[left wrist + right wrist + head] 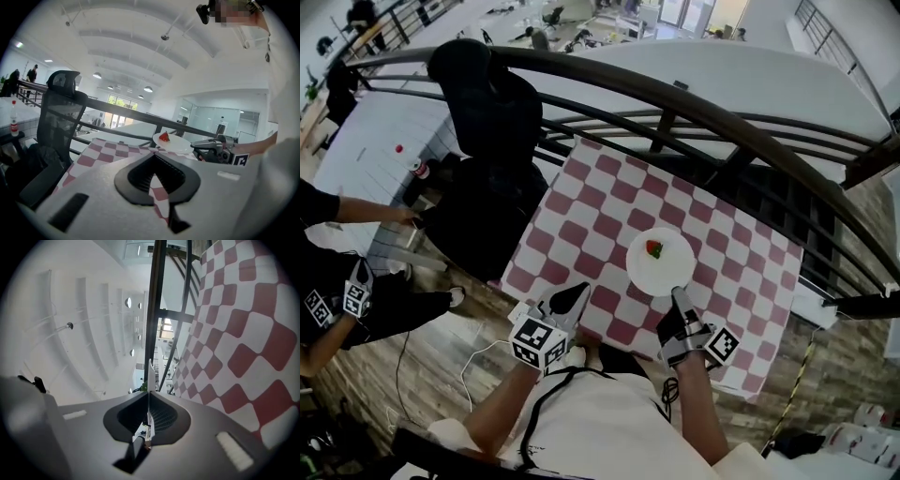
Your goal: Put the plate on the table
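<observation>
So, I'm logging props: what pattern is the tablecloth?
The tablecloth is red-and-white checked; the head view shows it best.

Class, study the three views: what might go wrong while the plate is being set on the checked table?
1. The right gripper pinches the plate by its near rim alone, so the plate may tilt or slip in the grip.
2. The strawberry lies loose on the plate and might roll off if it tilts.
3. The left gripper is shut and empty beside it, giving no support.
</observation>
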Demonstrator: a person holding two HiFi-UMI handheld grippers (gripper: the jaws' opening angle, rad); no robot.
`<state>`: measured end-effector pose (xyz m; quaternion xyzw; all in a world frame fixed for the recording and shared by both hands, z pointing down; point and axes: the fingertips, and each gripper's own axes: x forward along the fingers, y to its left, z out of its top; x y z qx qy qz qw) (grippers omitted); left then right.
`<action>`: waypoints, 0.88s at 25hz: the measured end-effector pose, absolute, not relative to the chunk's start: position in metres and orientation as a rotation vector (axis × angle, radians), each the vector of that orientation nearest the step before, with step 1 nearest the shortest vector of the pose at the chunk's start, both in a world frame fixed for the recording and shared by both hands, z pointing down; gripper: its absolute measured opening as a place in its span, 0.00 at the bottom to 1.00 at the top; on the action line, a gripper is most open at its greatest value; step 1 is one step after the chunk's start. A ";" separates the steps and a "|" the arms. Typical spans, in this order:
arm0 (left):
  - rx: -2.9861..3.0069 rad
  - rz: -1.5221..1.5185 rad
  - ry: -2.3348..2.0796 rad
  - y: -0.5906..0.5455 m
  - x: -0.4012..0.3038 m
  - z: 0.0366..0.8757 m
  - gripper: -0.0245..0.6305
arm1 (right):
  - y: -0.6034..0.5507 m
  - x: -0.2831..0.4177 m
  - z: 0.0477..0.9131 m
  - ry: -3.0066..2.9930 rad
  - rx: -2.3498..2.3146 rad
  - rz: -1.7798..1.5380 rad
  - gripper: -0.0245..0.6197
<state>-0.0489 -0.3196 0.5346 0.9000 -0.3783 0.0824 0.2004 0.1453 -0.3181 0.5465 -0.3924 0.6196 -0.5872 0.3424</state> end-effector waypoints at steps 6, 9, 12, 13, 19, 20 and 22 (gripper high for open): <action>2.483 0.260 -1.078 -0.365 -0.038 0.548 0.05 | -0.372 0.155 0.565 1.618 -1.013 -1.561 0.07; 2.460 0.278 -1.091 -0.381 -0.034 0.556 0.05 | -0.393 0.162 0.578 1.617 -1.020 -1.575 0.06; 2.443 0.291 -1.107 -0.396 -0.030 0.564 0.05 | -0.413 0.168 0.593 1.606 -1.026 -1.596 0.06; 2.440 0.299 -1.111 -0.401 -0.029 0.566 0.05 | -0.420 0.169 0.598 1.600 -1.027 -1.605 0.07; 2.420 0.332 -1.125 -0.421 -0.016 0.577 0.05 | -0.454 0.184 0.635 1.562 -1.027 -1.643 0.07; 2.417 0.334 -1.127 -0.423 -0.013 0.579 0.05 | -0.459 0.187 0.641 1.559 -1.031 -1.646 0.06; 2.408 0.339 -1.132 -0.427 -0.011 0.583 0.05 | -0.469 0.193 0.653 1.558 -1.042 -1.648 0.06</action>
